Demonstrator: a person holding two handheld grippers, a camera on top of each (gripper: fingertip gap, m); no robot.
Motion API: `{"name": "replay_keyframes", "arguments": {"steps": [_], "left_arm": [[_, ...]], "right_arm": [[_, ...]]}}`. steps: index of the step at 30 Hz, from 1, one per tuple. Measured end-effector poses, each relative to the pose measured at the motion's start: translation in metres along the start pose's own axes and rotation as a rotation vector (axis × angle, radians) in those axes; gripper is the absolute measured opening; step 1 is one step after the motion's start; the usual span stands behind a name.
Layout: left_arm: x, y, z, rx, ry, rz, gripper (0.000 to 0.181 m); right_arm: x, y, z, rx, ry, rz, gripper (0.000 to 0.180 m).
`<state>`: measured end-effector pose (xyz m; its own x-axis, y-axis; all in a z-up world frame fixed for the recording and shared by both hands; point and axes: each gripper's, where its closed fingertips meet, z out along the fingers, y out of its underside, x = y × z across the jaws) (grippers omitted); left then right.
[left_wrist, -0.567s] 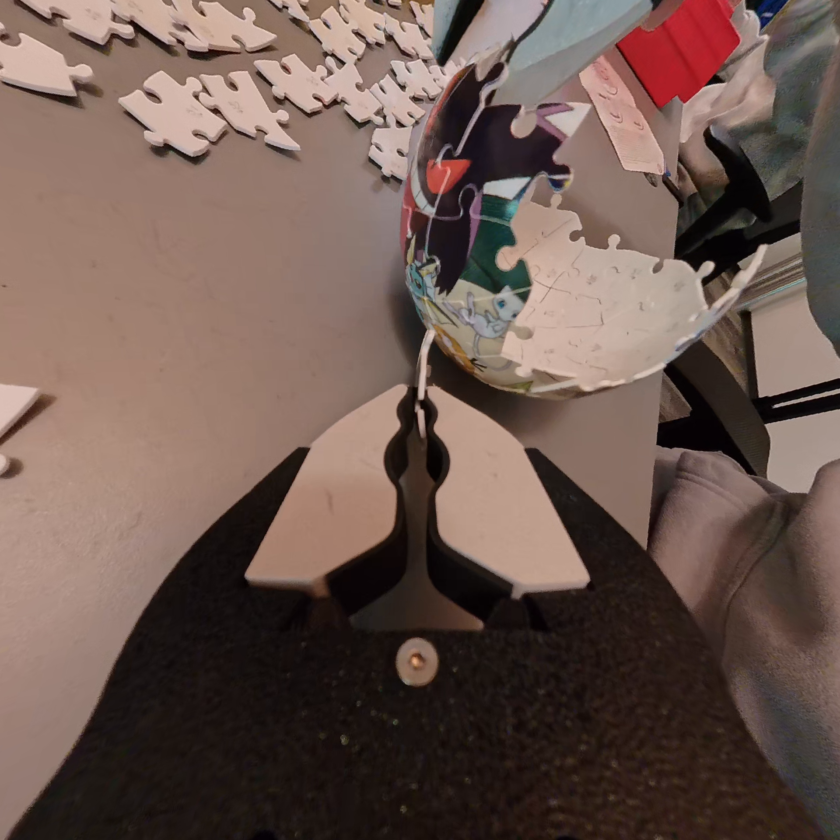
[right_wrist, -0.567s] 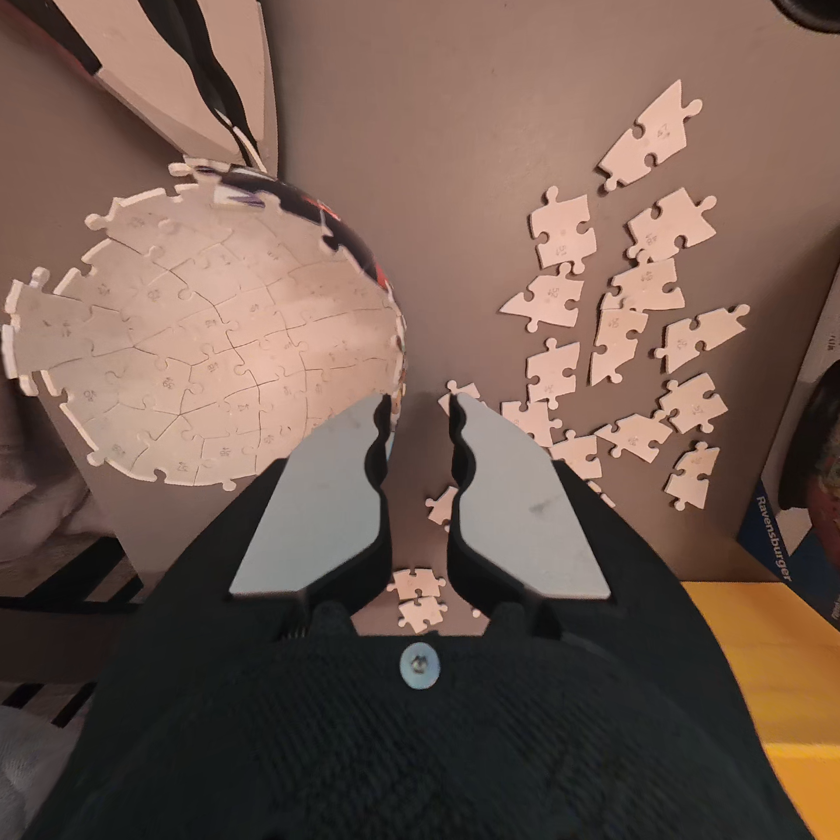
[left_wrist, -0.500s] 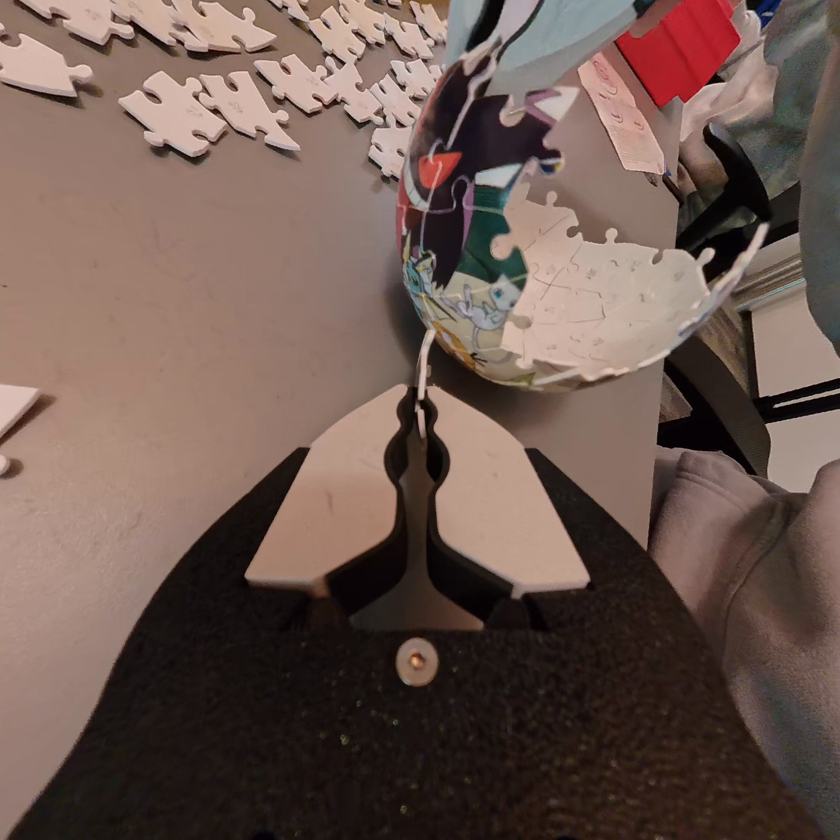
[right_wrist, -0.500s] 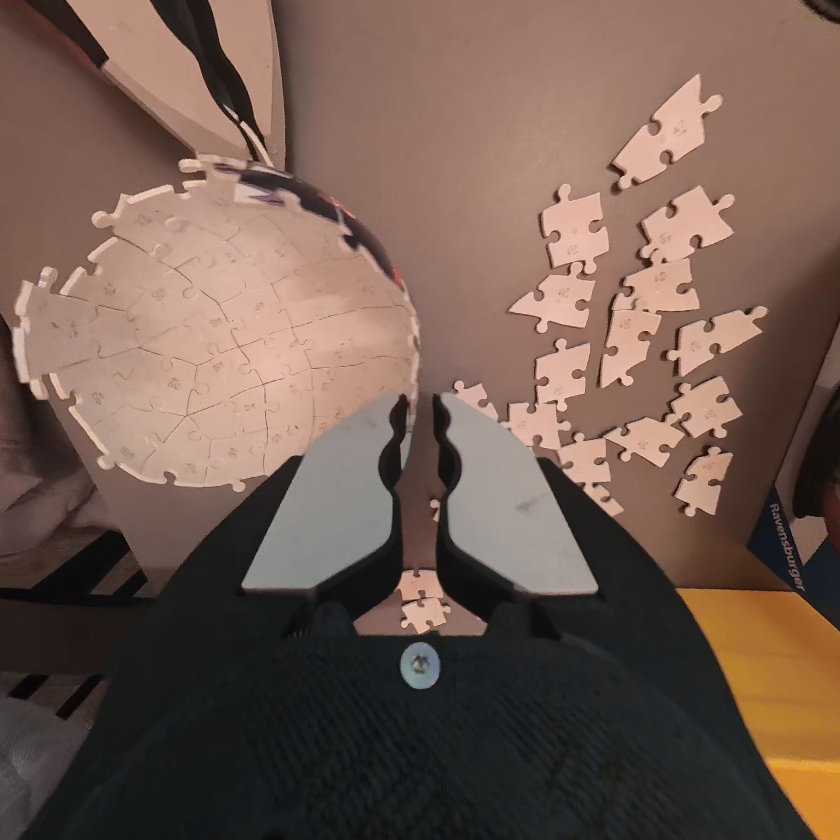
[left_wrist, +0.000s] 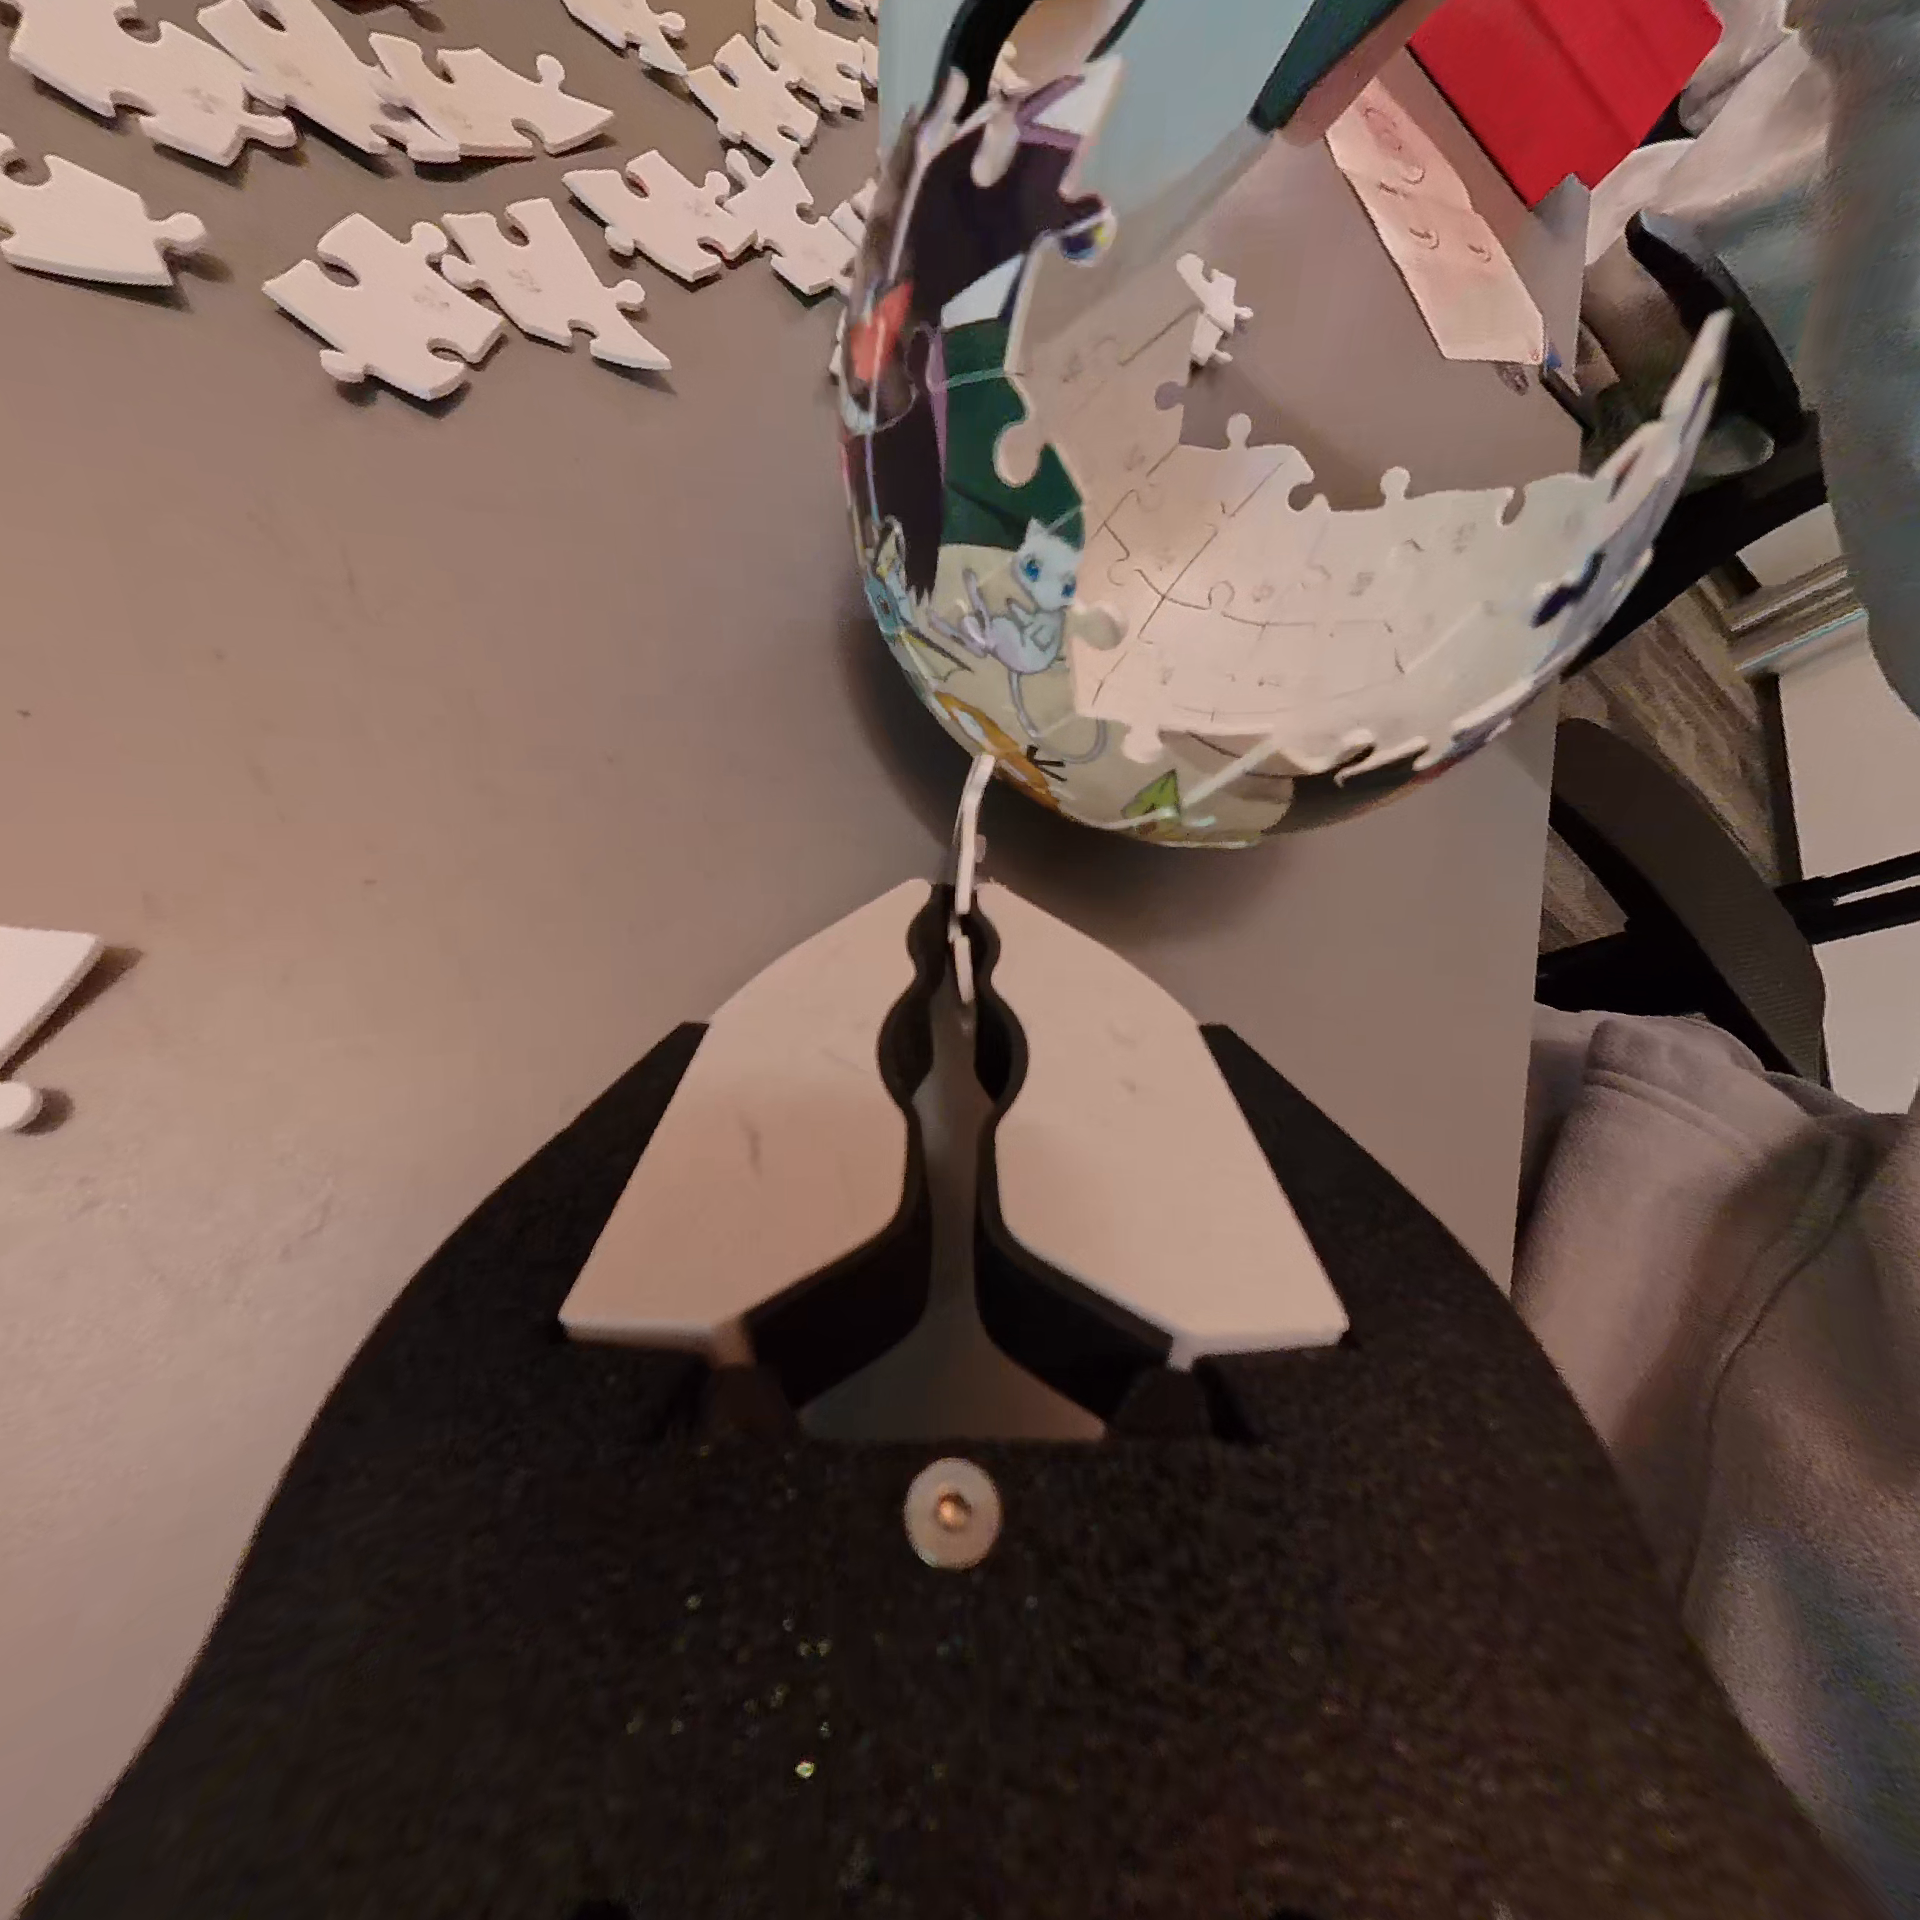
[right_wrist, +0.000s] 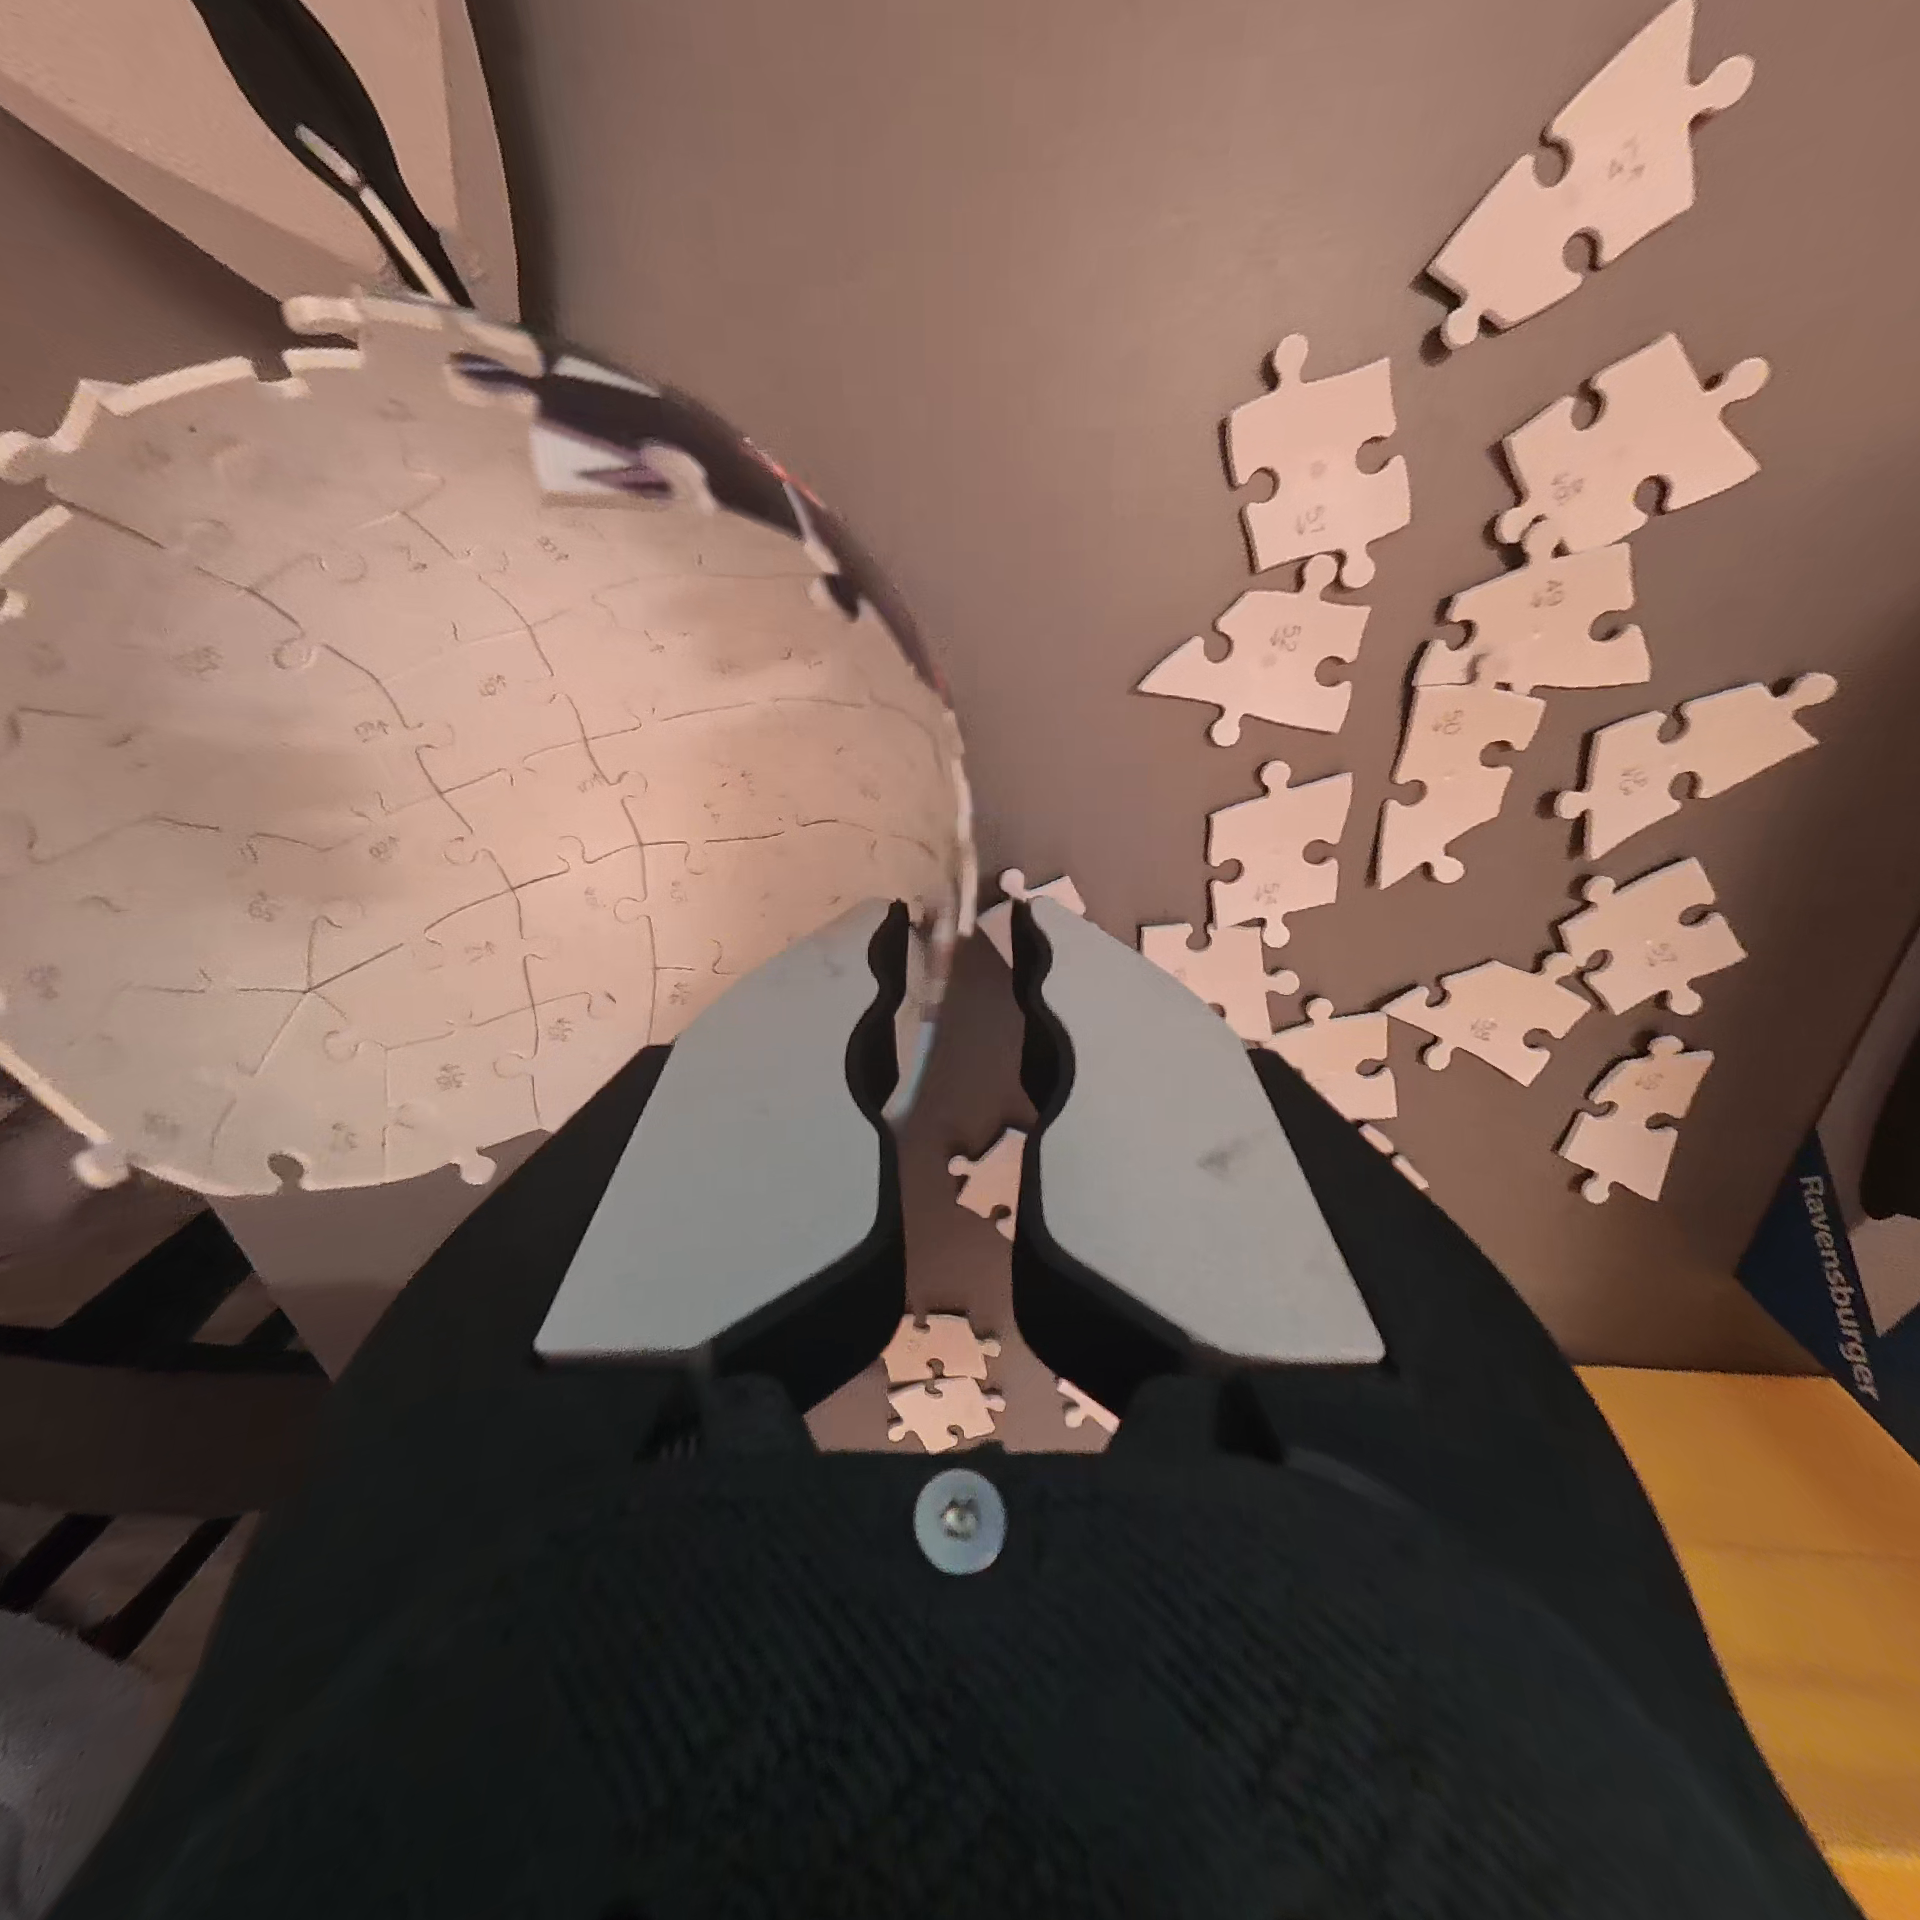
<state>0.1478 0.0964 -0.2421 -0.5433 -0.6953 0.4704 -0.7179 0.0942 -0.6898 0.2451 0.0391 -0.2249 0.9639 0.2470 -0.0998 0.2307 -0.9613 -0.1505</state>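
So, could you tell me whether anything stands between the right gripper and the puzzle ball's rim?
Nothing visible does: the rim of the puzzle ball sits between the open fingers of the right gripper, close to one finger. Loose pieces lie on the table beyond.

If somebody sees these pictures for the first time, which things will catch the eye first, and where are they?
First comes the half-built puzzle ball, a curved shell with colourful cartoon art outside and plain white inside, held above the grey table. The left gripper is shut on a thin white piece at the shell's lower edge, while the right gripper straddles its rim, jaws slightly apart. Loose white puzzle pieces lie scattered on the table beside it.
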Motion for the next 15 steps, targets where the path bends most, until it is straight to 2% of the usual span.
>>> {"name": "replay_keyframes", "arguments": {"steps": [1, 12, 15], "left_arm": [[0.0001, -0.0001, 0.0000, 0.001, 0.001, 0.000, 0.001], [0.0003, 0.0009, 0.0005, -0.006, -0.001, 0.003, 0.001], [0.0006, 0.0012, 0.0007, -0.009, -0.001, 0.008, 0.002]], "right_arm": [[-0.0009, 0.0006, 0.0018, -0.007, -0.012, -0.003, 0.020], [-0.0023, -0.0022, 0.0032, -0.058, -0.056, -0.032, 0.017], [-0.0057, -0.0035, 0.0042, -0.078, -0.089, -0.035, 0.009]]}}
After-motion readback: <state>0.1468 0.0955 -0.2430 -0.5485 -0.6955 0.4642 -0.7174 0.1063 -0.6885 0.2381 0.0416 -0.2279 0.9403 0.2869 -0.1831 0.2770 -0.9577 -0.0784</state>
